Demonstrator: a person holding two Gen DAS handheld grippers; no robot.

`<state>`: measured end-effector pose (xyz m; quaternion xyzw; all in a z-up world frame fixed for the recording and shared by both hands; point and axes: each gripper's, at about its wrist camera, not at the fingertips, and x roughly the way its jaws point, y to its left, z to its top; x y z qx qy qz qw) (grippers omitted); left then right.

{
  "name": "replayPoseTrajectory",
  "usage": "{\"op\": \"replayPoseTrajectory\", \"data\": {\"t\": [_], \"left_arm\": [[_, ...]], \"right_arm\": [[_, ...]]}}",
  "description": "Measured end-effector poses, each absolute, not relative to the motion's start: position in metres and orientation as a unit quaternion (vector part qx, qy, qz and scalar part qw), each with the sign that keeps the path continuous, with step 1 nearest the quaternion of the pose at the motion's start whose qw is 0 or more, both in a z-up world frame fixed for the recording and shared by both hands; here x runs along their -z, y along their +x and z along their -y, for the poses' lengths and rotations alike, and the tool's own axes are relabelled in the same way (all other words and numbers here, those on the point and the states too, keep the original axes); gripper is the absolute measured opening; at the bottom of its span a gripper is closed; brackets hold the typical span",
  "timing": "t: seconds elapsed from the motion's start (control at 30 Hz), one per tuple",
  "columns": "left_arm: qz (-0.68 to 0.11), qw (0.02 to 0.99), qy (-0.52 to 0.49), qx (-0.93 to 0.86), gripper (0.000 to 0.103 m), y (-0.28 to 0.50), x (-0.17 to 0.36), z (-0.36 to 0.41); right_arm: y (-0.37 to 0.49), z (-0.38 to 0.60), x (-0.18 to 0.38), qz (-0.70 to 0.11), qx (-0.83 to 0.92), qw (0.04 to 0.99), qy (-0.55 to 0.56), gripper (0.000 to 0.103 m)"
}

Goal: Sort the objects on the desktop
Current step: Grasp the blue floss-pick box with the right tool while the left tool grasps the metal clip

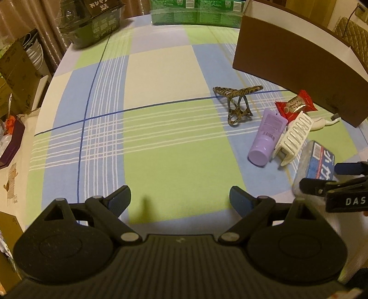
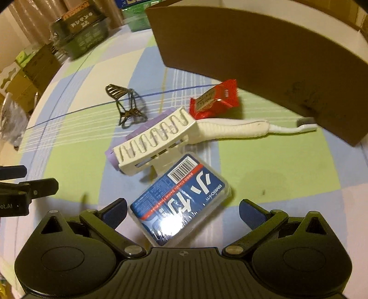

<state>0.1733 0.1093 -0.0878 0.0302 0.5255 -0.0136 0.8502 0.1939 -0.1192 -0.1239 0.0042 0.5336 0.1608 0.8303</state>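
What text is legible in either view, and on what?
"BMBO Classic Dental Floss Picks": floss box.
"DAS": right gripper.
"ot.AI": left gripper.
Red packet, purple tube, dark pack: print too blurred to read.

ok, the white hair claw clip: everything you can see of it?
The white hair claw clip looks like glossy plastic, with slotted loop cut-outs along its long jaw and hinge paddles at the near end. It lies on its side, leaning on the purple tube, close to the floss pick box. No gripper touches it.

Two wrist views, steeply downward, probably overlapping
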Motion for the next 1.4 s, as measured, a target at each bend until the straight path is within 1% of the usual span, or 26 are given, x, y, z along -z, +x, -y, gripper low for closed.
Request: {"op": "replayPoseTrajectory", "data": {"t": [0.07, 0.27, 0.47, 0.7, 0.73, 0.77, 0.8, 0.83, 0.97, 1.03, 1.17, 1.3, 1.37, 1.4], "left_arm": [[-0.526, 0.850, 0.030, 0.019, 0.091, 0.176, 0.088, -0.108], [-0.522, 0.852, 0.033, 0.035, 0.091, 0.186, 0.087, -0.103], [-0.517, 0.854, 0.035, 0.055, 0.091, 0.198, 0.086, -0.094], [-0.504, 0.858, 0.043, 0.088, 0.091, 0.215, 0.085, -0.074], [-0.501, 0.859, 0.046, 0.092, 0.091, 0.218, 0.085, -0.070], [-0.499, 0.860, 0.047, 0.095, 0.091, 0.221, 0.085, -0.067], [-0.496, 0.861, 0.047, 0.097, 0.091, 0.225, 0.085, -0.065], [-0.494, 0.862, 0.048, 0.099, 0.091, 0.227, 0.085, -0.063], [-0.488, 0.864, 0.052, 0.108, 0.088, 0.239, 0.086, -0.056], [-0.487, 0.864, 0.055, 0.114, 0.085, 0.245, 0.088, -0.053], [-0.483, 0.865, 0.060, 0.125, 0.080, 0.258, 0.094, -0.047], [-0.479, 0.865, 0.064, 0.131, 0.074, 0.273, 0.101, -0.041], [-0.479, 0.865, 0.068, 0.132, 0.068, 0.280, 0.107, -0.040], [-0.480, 0.864, 0.069, 0.131, 0.064, 0.283, 0.109, -0.040]], "right_arm": [[0.193, 0.128, 0.121, -0.535, -0.154, 0.830, 0.013, 0.092], [0.191, 0.156, 0.112, -0.537, -0.112, 0.836, 0.013, 0.087], [0.194, 0.182, 0.104, -0.529, -0.078, 0.845, 0.015, 0.087], [0.205, 0.166, 0.111, -0.509, -0.089, 0.856, -0.008, 0.087], [0.206, 0.165, 0.113, -0.509, -0.077, 0.857, -0.015, 0.082], [0.207, 0.165, 0.116, -0.510, -0.068, 0.857, -0.019, 0.067], [0.209, 0.167, 0.118, -0.514, -0.059, 0.856, -0.014, 0.056], [0.209, 0.171, 0.119, -0.517, -0.046, 0.855, -0.008, 0.055], [0.209, 0.196, 0.120, -0.514, 0.026, 0.857, 0.031, 0.055], [0.208, 0.210, 0.119, -0.512, 0.058, 0.856, 0.049, 0.054], [0.207, 0.226, 0.118, -0.510, 0.078, 0.854, 0.066, 0.055], [0.204, 0.230, 0.119, -0.507, 0.082, 0.855, 0.076, 0.055], [0.202, 0.231, 0.119, -0.506, 0.081, 0.856, 0.074, 0.055], [0.201, 0.231, 0.119, -0.505, 0.081, 0.856, 0.075, 0.055]]}}
